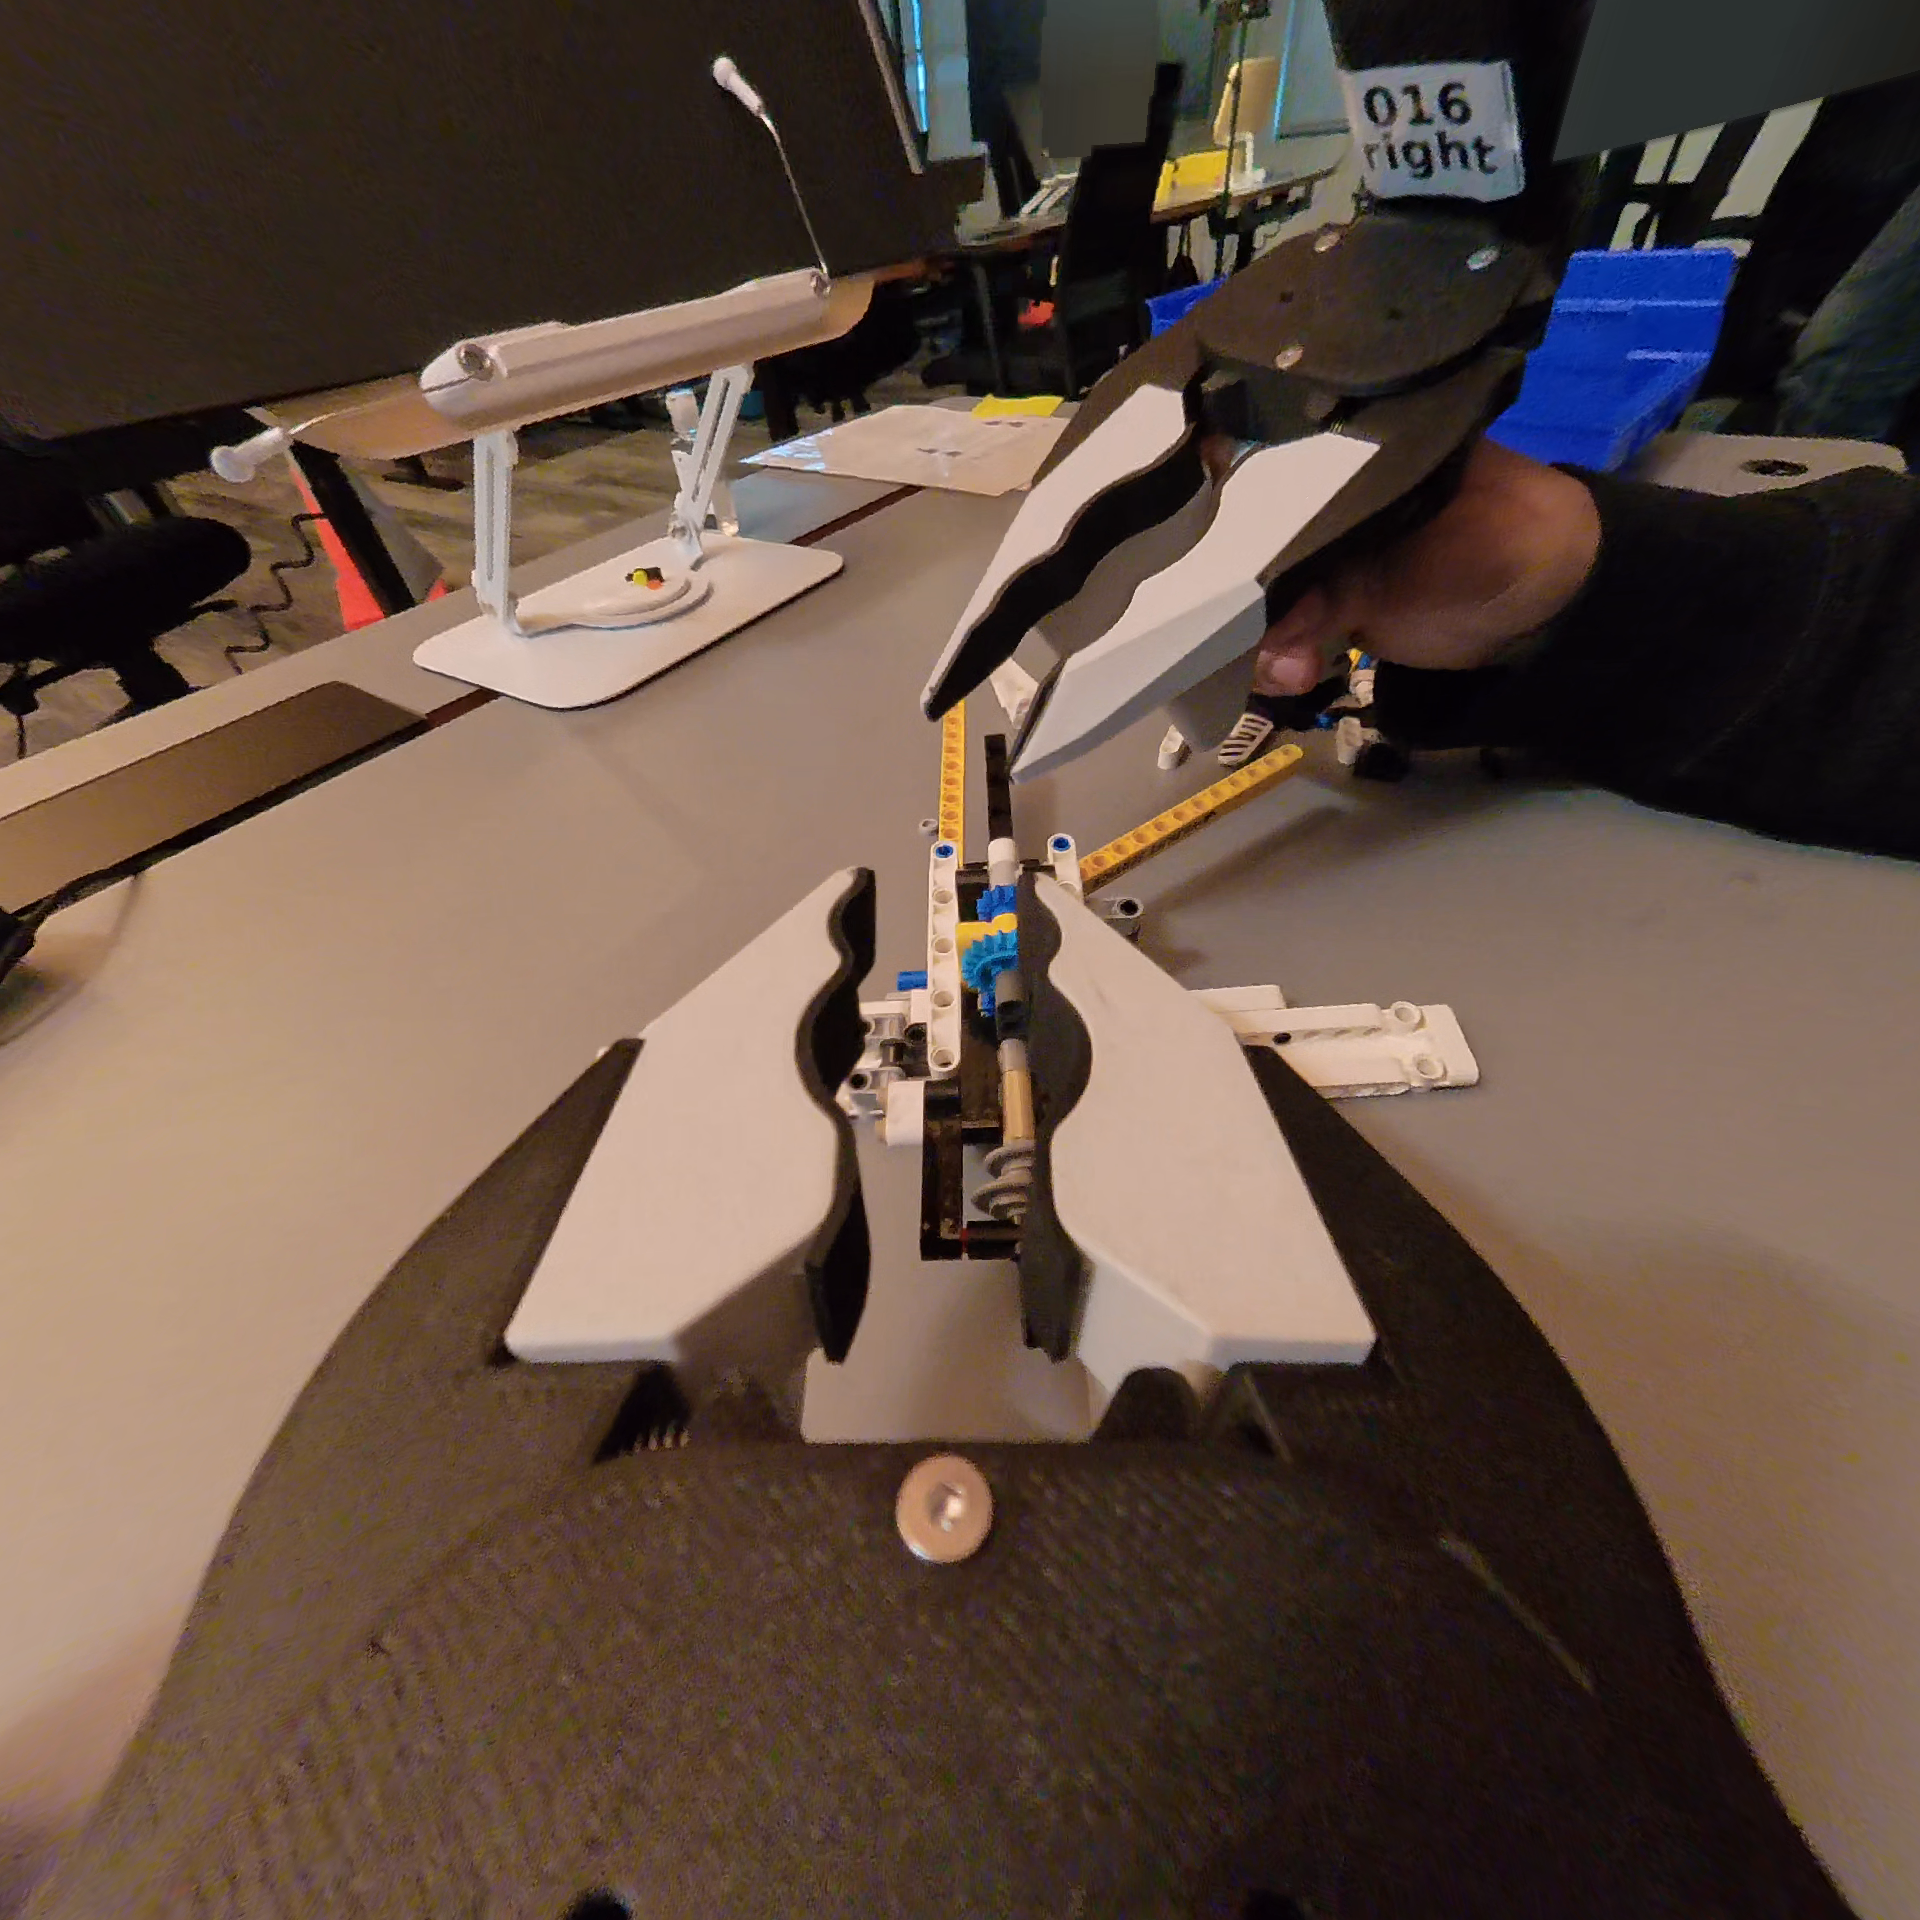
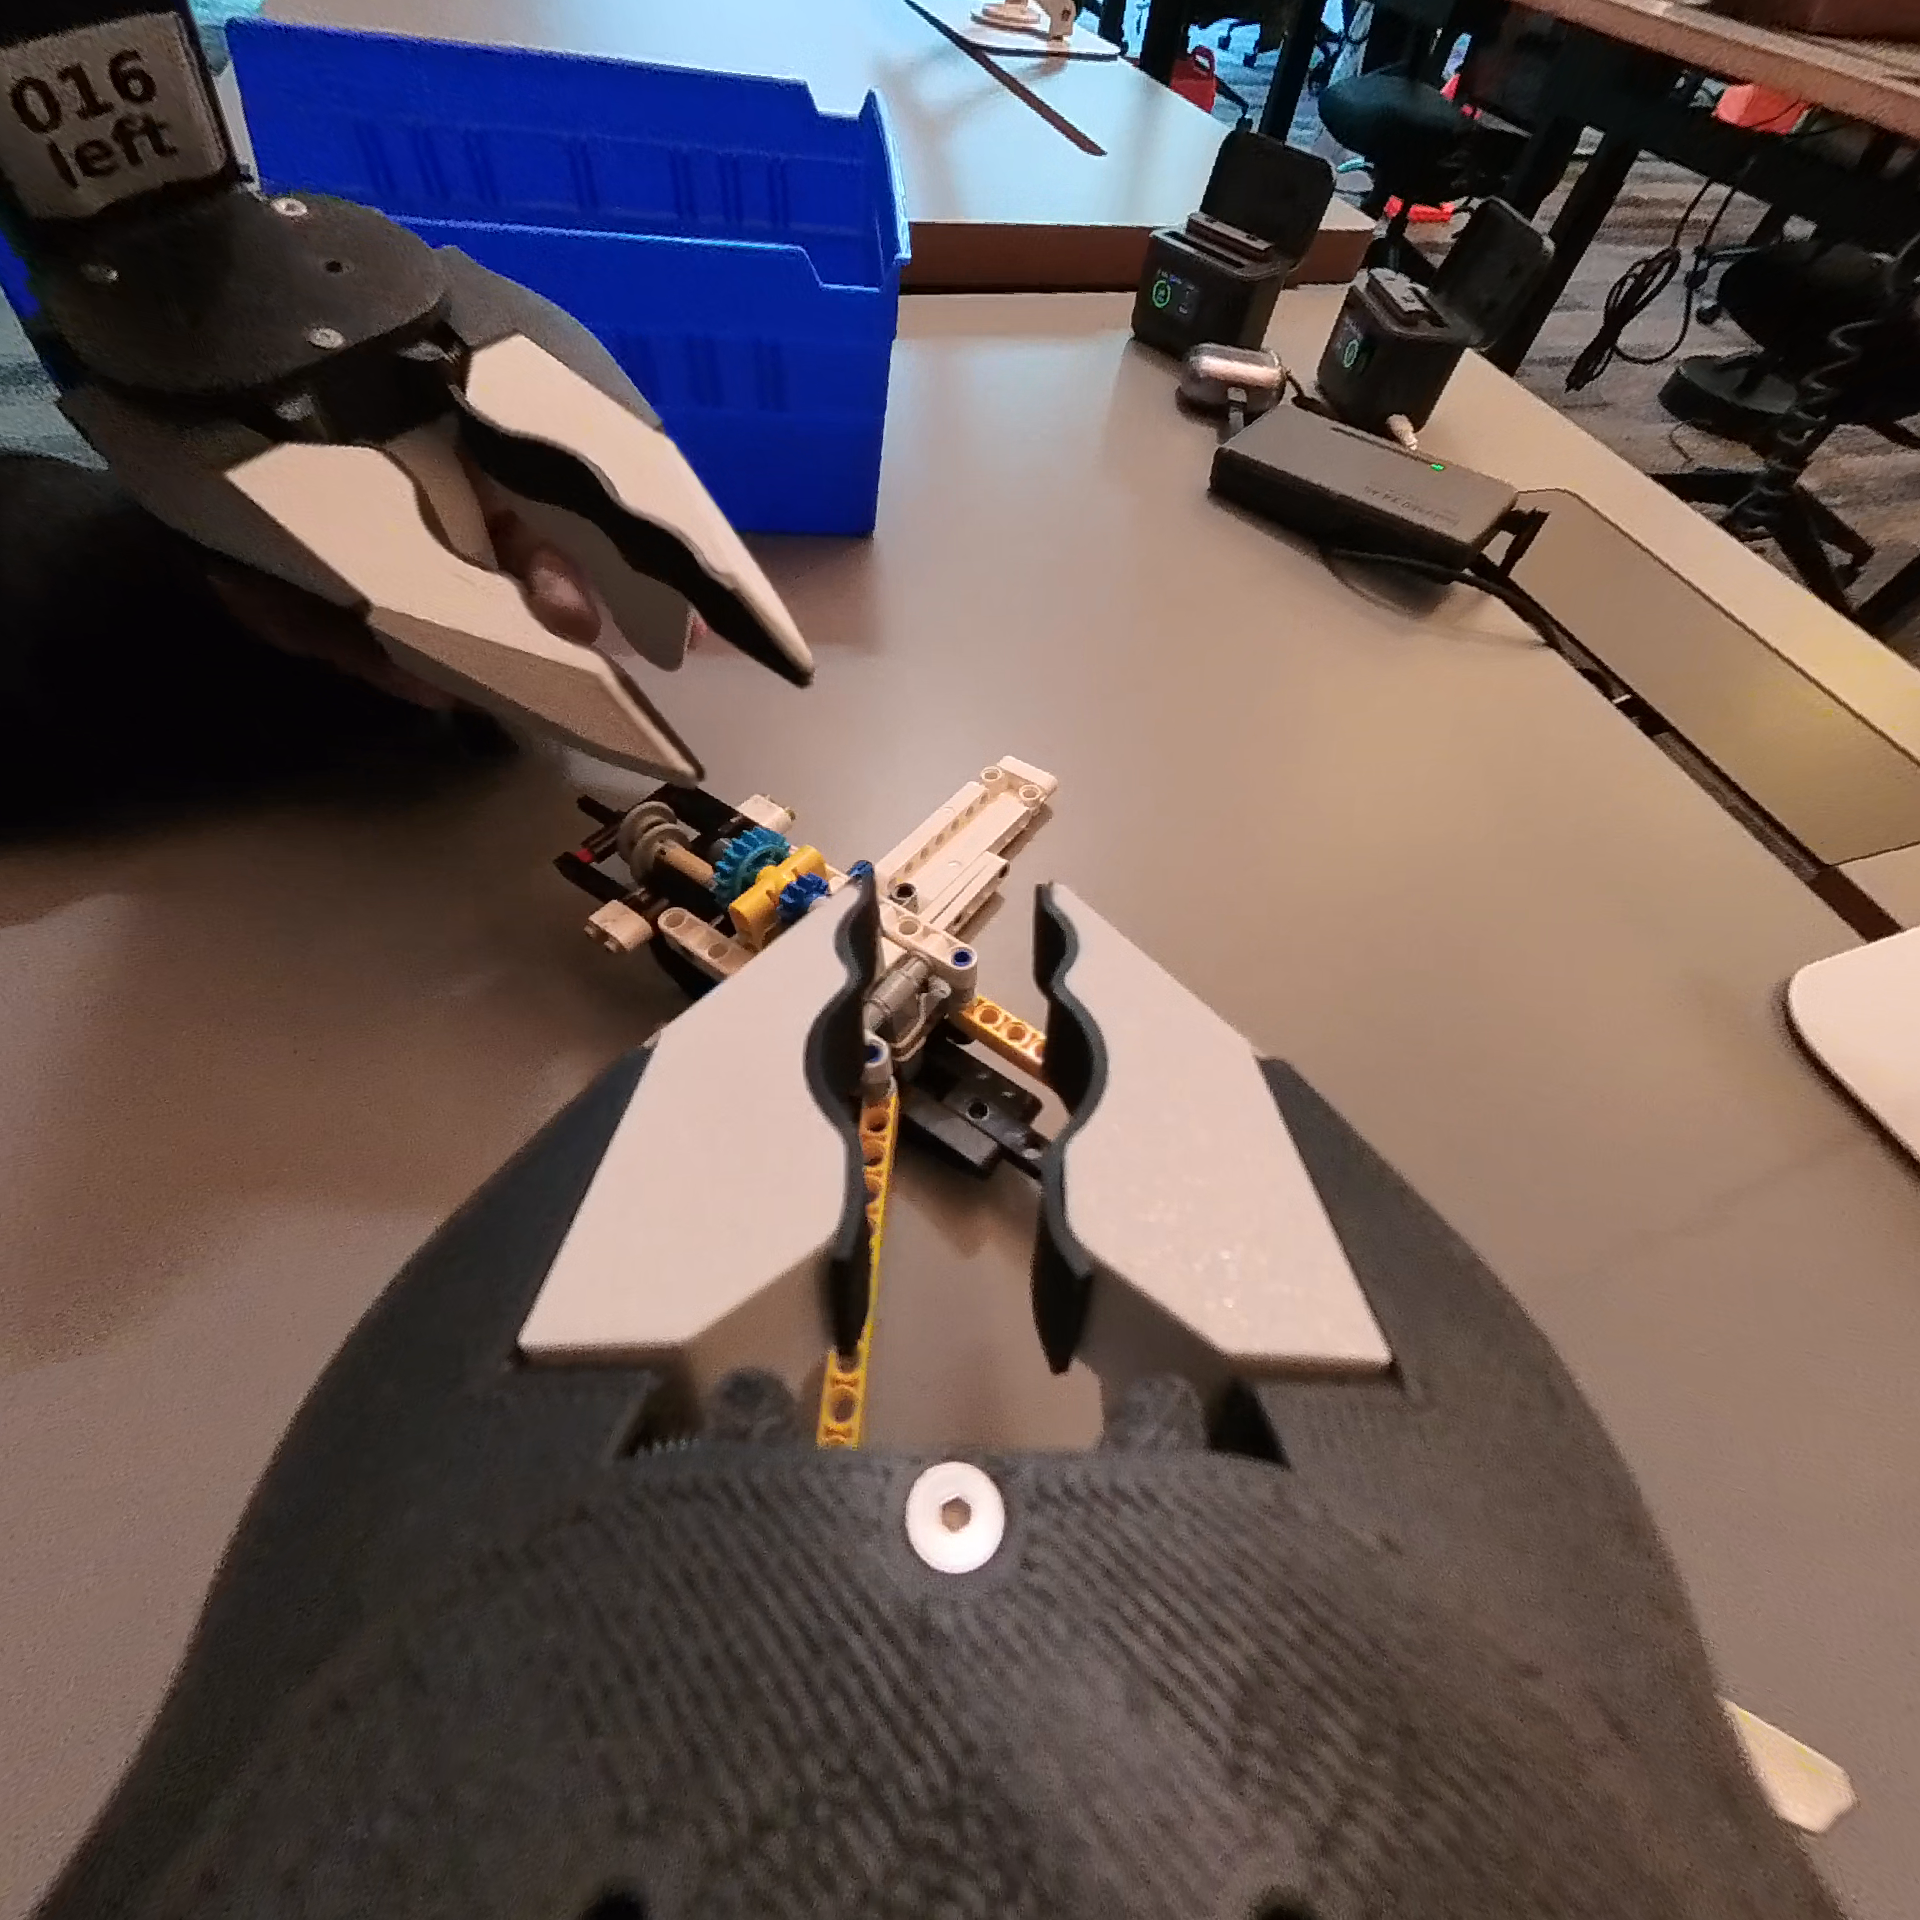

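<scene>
Lying on the grey table (image 1: pixel 416 935): a toy-brick assembly (image 1: pixel 971 997) of white beams, black frame, blue gears (image 1: pixel 982 961), a yellow block and a tan axle, with two long yellow beams (image 1: pixel 1190 805) and a black beam running out from its far end. Beside the assembly, to one side, a flat white beam piece (image 1: pixel 1361 1044) resting on the table.

Over the assembly's near end, the left gripper (image 1: pixel 951 888), jaws narrowly parted and straddling the frame; one dark pad close against the gear side, the other standing clear with a gap, nothing clamped. From the right wrist view, the same gripper (image 2: pixel 753 727) raised just above the assembly, tips apart and bare.

Over the assembly's far end, the right gripper (image 2: pixel 951 899), jaws parted to a narrow-to-middling gap above the white cross beam and a grey connector (image 2: pixel 904 987); no pad seen pressing. One yellow beam (image 2: pixel 868 1226) passing close beside the left-hand pad.

Beyond the assembly: a blue bin (image 2: pixel 644 301), black charger boxes (image 2: pixel 1226 270) and a flat black adapter (image 2: pixel 1361 488). Off to the assembly's other side, a white stand (image 1: pixel 623 623) with a silver bar on top, plus loose small bricks (image 1: pixel 1299 717) near the hand (image 1: pixel 1455 582) holding the right gripper.
</scene>
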